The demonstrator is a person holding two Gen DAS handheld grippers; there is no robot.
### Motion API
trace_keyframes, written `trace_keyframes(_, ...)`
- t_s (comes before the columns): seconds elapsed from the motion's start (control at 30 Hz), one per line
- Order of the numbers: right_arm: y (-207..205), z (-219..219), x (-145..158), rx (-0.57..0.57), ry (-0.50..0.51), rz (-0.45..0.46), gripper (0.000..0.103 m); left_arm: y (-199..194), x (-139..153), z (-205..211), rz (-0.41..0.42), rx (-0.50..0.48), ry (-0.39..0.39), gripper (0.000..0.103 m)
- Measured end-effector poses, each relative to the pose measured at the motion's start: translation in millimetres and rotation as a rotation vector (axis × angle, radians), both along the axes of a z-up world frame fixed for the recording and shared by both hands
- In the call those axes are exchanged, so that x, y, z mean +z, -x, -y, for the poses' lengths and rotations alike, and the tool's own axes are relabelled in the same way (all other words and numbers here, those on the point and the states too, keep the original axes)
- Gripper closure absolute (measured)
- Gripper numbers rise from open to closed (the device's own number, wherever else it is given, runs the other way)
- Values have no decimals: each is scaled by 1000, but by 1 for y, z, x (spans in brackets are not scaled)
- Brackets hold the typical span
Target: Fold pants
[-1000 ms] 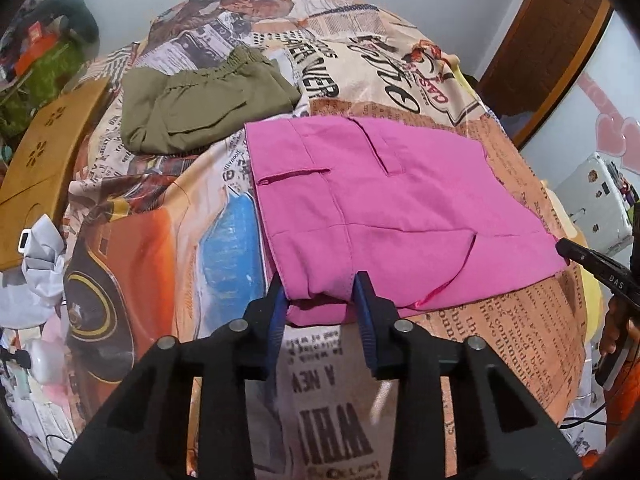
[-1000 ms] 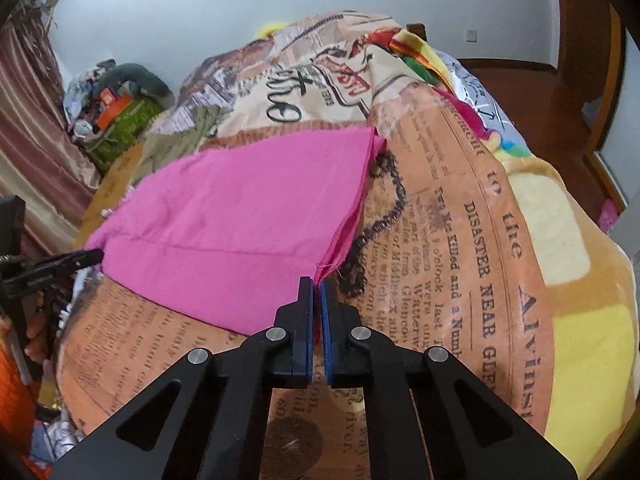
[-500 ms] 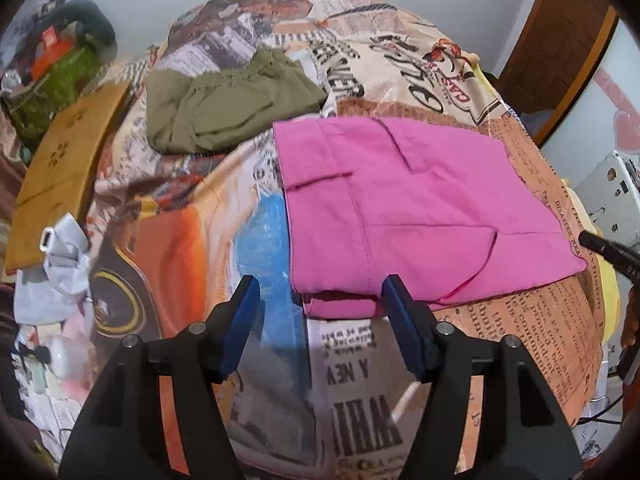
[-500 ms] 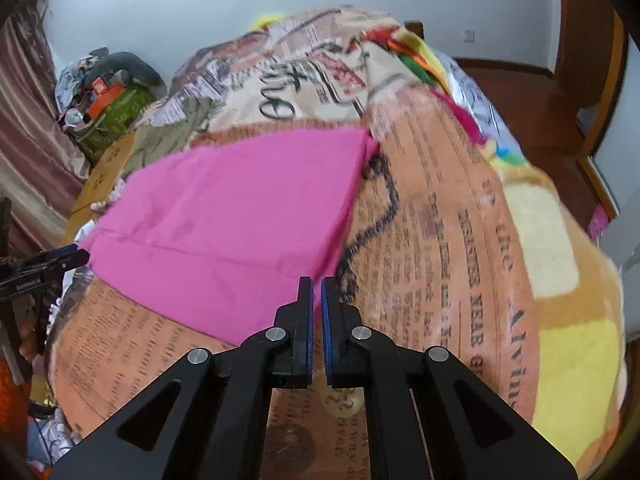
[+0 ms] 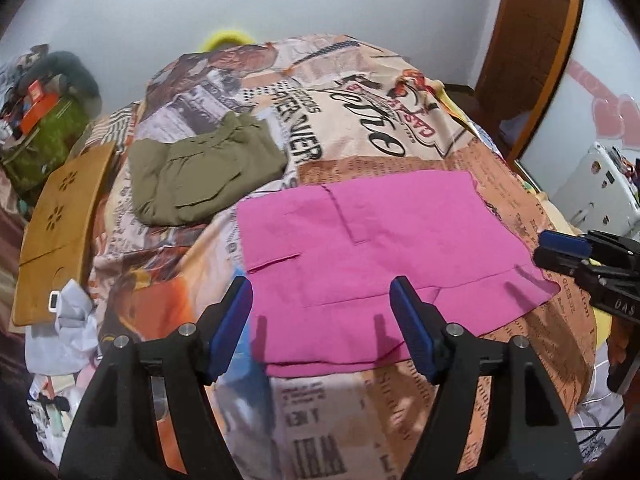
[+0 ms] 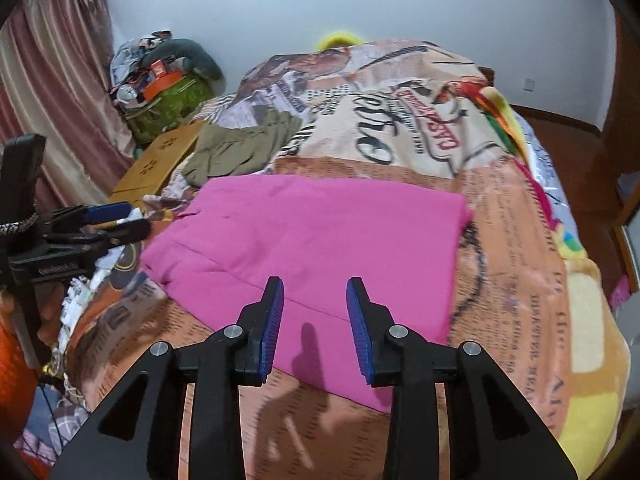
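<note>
A: What do the tools look like?

B: The left gripper (image 5: 322, 328) is matte black plastic, two angular arms with triangular cut-outs, silver screw heads near the joints, and ribbed blue pads (image 5: 232, 326) inside each finger.

A: And the other?

B: The right gripper (image 6: 315, 330) is the same build: black frame, round silver screws, blue ridged pads (image 6: 273, 326). Seen side-on at the right edge of the left view, its black body carries pale lettering reading "DAS".

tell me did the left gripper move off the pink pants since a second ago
Yes. The left gripper has just been opening, backed toward the camera off the pink pants' near edge, nothing between its jaws.
</note>
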State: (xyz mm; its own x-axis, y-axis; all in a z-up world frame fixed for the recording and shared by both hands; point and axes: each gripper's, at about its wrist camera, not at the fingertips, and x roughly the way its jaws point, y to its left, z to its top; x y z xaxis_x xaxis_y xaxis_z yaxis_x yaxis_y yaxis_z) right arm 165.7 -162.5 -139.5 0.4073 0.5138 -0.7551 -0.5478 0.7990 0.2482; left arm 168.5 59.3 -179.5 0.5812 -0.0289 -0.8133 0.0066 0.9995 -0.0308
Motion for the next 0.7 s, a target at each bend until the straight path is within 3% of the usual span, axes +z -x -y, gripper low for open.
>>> trace_keyframes(0.13, 1, -18, -6, 34, -2, -16, 64, -11, -13, 11, -37, -21, 24, 32)
trace_keyframes(0.37, -2, -39, -26, 79, 30, -78, 63, -20, -39, 20, -101, -41, 32, 32)
trace_keyframes(0.5, -3, -41, -37, 88, 47, -111, 63, -19, -51, 14, -114, -20, 3, 21)
trace_keyframes(0.7, -3, -33, -43, 77, 64, -110, 57, -12, -55, -2, -111, 6, 40, 17)
